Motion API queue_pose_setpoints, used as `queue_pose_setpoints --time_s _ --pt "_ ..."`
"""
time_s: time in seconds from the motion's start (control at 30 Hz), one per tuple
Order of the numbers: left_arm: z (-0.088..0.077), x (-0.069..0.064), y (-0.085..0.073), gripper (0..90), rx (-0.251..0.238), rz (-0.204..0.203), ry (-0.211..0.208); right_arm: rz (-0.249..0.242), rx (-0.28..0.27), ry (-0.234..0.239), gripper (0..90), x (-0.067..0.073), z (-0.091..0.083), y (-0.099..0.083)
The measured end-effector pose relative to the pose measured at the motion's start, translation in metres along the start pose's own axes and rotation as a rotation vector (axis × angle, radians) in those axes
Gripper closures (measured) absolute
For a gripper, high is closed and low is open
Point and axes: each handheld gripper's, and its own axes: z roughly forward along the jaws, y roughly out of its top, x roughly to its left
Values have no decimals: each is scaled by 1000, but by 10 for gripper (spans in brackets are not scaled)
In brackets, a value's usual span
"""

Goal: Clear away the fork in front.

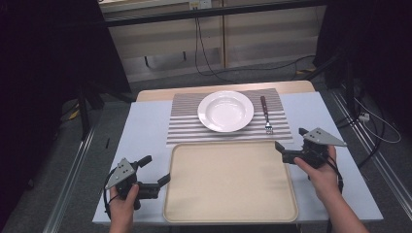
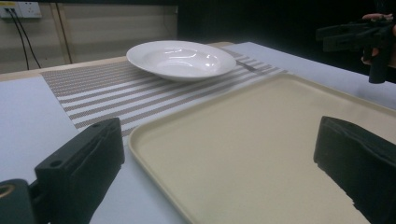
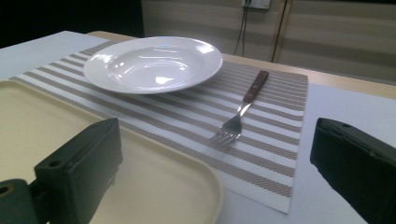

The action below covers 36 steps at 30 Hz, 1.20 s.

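High view: a beige tray (image 1: pixel 231 182) sits empty at lower centre of the frame on a pale table (image 1: pixel 145 131). Above it lies a striped placemat (image 1: pixel 184 127), touching or just beside the tray's far edge. A white plate (image 1: pixel 226 111) rests on the mat at centre; a fork (image 1: pixel 265 114) with a brown handle lies to the plate's right, tines toward the tray.

Left gripper (image 1: pixel 156 170) is held at lower left, just beside the tray's left edge, jaws spread wide, nothing between them. Right gripper (image 1: pixel 290 140) is at right, near the tray's upper right corner, jaws likewise apart and empty. Whether either touches the table is unclear.
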Motion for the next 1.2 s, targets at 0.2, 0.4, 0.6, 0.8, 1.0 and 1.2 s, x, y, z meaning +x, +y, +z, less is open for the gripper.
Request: queue_pose_setpoints --time_s 0.2,0.4,0.6,0.8,1.0,1.2 --pt "1 0 0 21 -3 -3 -1 11 11 -8 16 -8 7 5" --pt "1 -1 0 21 -5 -5 0 16 4 -12 17 -9 12 9" --pt "2 -2 -1 21 3 2 -7 16 36 -21 22 -14 23 13" --pt "4 -2 -1 21 5 1 -9 24 34 -24 26 -19 36 24" --pt "3 -2 -1 21 3 2 -4 24 38 -17 28 -19 47 31" --pt "3 -1 0 21 4 4 -6 23 46 -29 30 -23 58 37"
